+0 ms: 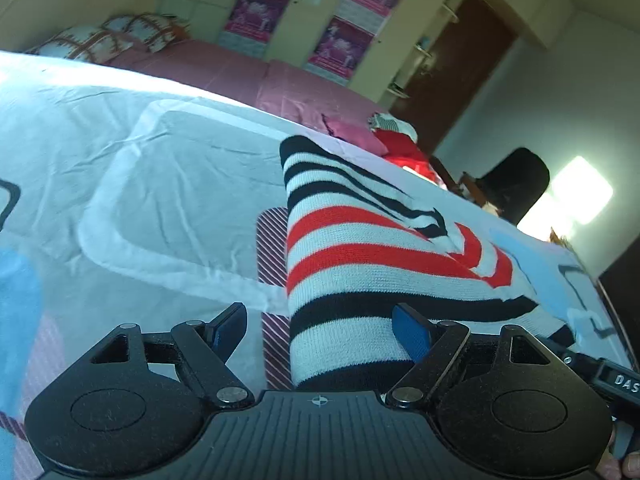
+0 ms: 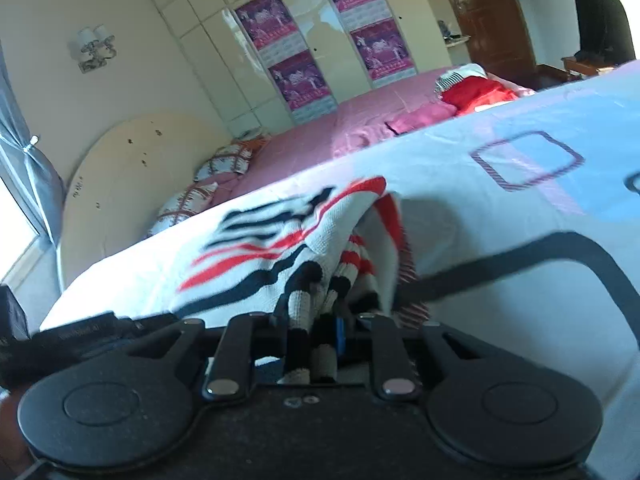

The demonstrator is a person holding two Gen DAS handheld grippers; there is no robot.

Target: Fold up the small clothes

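Black linkage arms of the left gripper [image 1: 320,330] spread wide at the bottom of its view, blue pads [image 1: 412,332] far apart, and a fold of the striped knit garment [image 1: 360,264] runs down between them without being pinched. That garment, white with black and red bands, lies on a pale bedsheet [image 1: 160,184] printed with grey and blue shapes and a maroon striped patch [image 1: 272,252] just beside the knit. Over at the right gripper [image 2: 314,334] the jaws are drawn close together and clamp a bunched edge of the same garment, whose cloth rises from the pinch and drapes back onto the sheet in a loose, blurred tent. Beyond the sheet a pink bedspread [image 2: 320,128] covers the rest of the bed, with a small heap of red clothes [image 2: 476,94] and a pink piece [image 2: 424,116] near its far edge. Patterned pillows [image 2: 224,160] rest by a rounded cream headboard [image 2: 120,168]. Cream wardrobe doors carry purple posters [image 2: 280,64], and a brown door [image 2: 480,12] stands further along the wall.
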